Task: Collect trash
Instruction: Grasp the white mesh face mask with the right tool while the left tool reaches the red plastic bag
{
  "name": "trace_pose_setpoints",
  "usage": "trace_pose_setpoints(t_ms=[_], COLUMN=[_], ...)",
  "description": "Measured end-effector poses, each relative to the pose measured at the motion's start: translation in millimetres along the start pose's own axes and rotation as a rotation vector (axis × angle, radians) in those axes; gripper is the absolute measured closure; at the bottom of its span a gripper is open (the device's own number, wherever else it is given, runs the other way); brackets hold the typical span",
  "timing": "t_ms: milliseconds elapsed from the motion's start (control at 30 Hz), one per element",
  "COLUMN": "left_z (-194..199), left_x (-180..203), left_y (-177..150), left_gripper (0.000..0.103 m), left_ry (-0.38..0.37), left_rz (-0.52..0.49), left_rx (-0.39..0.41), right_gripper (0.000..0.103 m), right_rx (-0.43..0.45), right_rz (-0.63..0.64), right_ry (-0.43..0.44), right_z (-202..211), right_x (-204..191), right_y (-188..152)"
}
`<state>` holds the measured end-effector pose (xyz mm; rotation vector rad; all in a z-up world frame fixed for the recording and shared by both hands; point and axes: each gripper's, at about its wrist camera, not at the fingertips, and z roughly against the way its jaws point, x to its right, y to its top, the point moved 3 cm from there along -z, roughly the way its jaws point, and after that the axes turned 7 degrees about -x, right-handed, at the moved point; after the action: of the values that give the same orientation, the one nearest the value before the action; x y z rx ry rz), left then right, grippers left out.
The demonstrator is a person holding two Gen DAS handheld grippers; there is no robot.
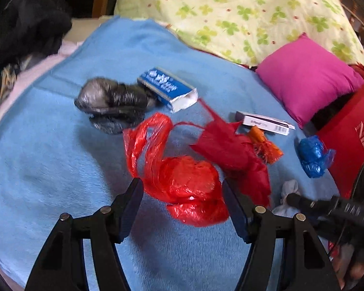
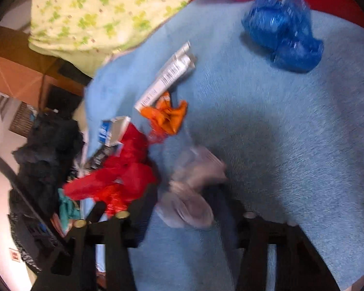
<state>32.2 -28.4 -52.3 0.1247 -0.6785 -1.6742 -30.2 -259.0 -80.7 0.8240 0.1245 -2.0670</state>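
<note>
You're mid-pickup: your left gripper [image 1: 182, 194] sits wide around the red plastic bag [image 1: 182, 184] on the blue blanket [image 1: 48, 157], not squeezing yet. Right gripper [image 2: 186, 201] straddles a clear wrapper [image 2: 194, 189] (too blurry to call the grip). Close next.

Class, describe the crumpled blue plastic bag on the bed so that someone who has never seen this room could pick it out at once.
Start at the light blue blanket covering the bed, then move to its edge by the magenta pillow and the red box. There lies the crumpled blue plastic bag. It is the only deep blue, glossy wad, lying apart from the red and orange trash nearer the middle.
</note>
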Motion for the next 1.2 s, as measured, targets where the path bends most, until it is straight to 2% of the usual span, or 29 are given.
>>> trace_pose_setpoints(t_ms=[67, 133, 200, 367, 600, 767, 933, 1200], left_z=[-7.6, -10.9, -11.2, -3.0, 20.0, 43.6, 47.0, 54.3], left_x=[-0.2, -0.1, 3.3, 10.4, 20.7, 34.8, 40.9, 5.5], left_y=[0.4, -2.2, -5.5, -13.9, -41.6, -55.9, -75.2, -78.6], left_gripper=[0.035, 0.035, 0.048, 0.056, 0.057, 0.057, 0.056, 0.052], left_ry=[-0.014, -0.044, -0.074, -0.088, -0.119, -0.113, -0.083, -0.029], left_rz=[0.011, 0.023, 0.02, 0.017, 0.029, -0.011, -0.022, 0.061], left_rx=[-0.02, -0.029, -0.034, -0.014, -0.009, 0.047, 0.035, 0.026], right_gripper=[0.063, 0.064, 0.064, 0.065, 0.065, 0.065, 0.065, 0.065], right_rx=[0.018, 0.037, 0.053, 0.11, 0.173, 0.229, 0.28, 0.289], right_rz=[0.027, 0.057, 0.082, 0.13, 0.184, 0.225, 0.256, 0.243], right_ry=[-0.025, -0.033, -0.038, 0.0, 0.025, 0.021, 0.025, 0.028], right_z=[1.2, 5.9, 11.2, 36.1, 69.1, 93.6, 114.2, 122.0], right_x=[-3.8, -8.1, -11.4, -18.7, -23.4, -25.3, -26.6, -21.6], right_y=[-0.8, -2.0, -3.7, -7.9, -17.7, -23.9, -31.4, -33.6])
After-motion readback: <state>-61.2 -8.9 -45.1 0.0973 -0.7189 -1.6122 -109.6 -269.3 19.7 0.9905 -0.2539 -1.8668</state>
